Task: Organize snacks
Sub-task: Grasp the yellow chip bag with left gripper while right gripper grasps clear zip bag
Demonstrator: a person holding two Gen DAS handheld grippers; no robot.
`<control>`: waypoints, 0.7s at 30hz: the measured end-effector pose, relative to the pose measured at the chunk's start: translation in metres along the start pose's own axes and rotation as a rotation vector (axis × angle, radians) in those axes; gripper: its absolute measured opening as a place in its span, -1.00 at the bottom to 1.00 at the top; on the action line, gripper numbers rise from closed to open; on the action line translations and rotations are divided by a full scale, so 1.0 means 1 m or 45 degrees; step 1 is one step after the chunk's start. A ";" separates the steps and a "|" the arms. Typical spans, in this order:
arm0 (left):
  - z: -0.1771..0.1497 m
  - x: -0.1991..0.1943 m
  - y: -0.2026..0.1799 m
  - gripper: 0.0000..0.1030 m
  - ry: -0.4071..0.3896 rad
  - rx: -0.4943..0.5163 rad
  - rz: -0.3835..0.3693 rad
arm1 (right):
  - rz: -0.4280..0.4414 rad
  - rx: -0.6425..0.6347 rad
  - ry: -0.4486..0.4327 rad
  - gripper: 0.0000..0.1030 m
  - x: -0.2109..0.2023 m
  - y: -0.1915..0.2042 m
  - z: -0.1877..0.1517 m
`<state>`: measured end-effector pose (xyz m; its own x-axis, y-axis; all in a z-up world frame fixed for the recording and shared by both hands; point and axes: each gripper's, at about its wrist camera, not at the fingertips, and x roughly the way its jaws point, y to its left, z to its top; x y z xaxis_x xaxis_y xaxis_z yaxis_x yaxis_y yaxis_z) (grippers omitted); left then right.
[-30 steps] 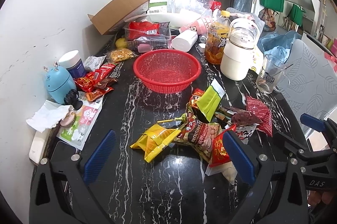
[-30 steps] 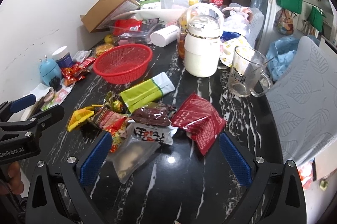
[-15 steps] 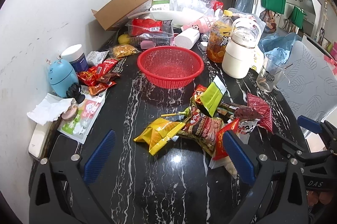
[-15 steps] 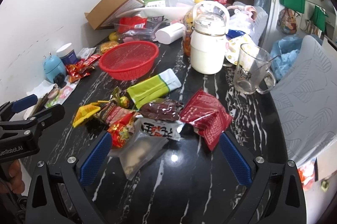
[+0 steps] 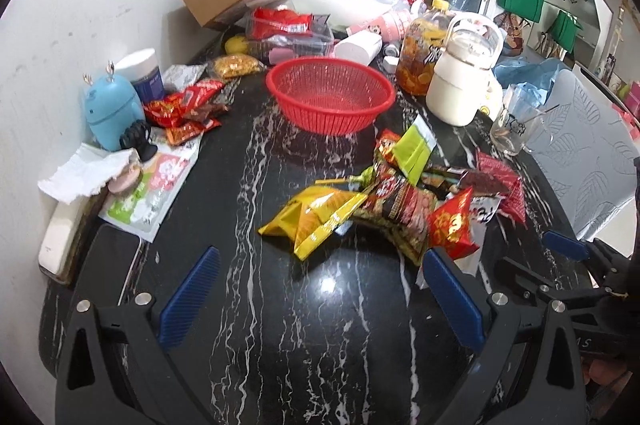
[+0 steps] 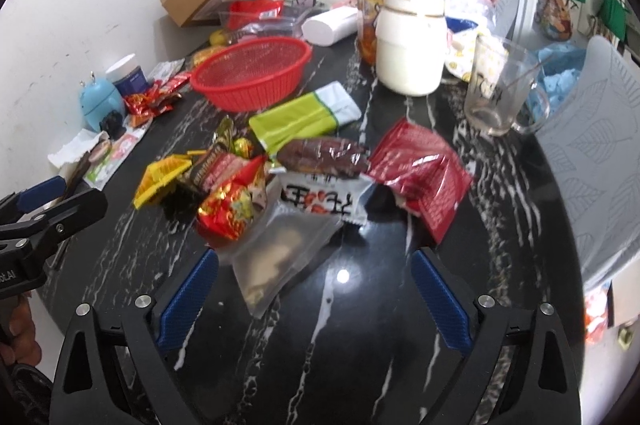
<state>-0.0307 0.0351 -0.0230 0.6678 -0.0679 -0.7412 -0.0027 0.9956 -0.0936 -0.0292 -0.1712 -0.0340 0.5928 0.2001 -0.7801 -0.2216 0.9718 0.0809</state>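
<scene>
While angled down, both tongs gape

We can read little here. A white snack packet in the pile on the black marble table bears large dark Chinese characters, seen upside down from the right wrist view; we cannot make them out surely. The jar of orange preserve carries a dark label with one big white character, too blurred to name. Print on the other wrappers is illegible.
</scene>
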 end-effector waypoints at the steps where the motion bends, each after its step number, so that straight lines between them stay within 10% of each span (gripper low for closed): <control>1: -0.001 0.004 0.002 1.00 0.012 -0.003 0.001 | 0.004 0.004 0.008 0.87 0.003 0.000 -0.001; 21: 0.027 0.053 0.027 1.00 0.031 0.014 -0.005 | 0.172 0.095 0.127 0.50 0.056 0.003 0.010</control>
<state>0.0250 0.0602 -0.0473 0.6498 -0.0729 -0.7566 0.0078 0.9960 -0.0893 0.0116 -0.1560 -0.0713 0.4808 0.3196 -0.8165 -0.2339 0.9442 0.2318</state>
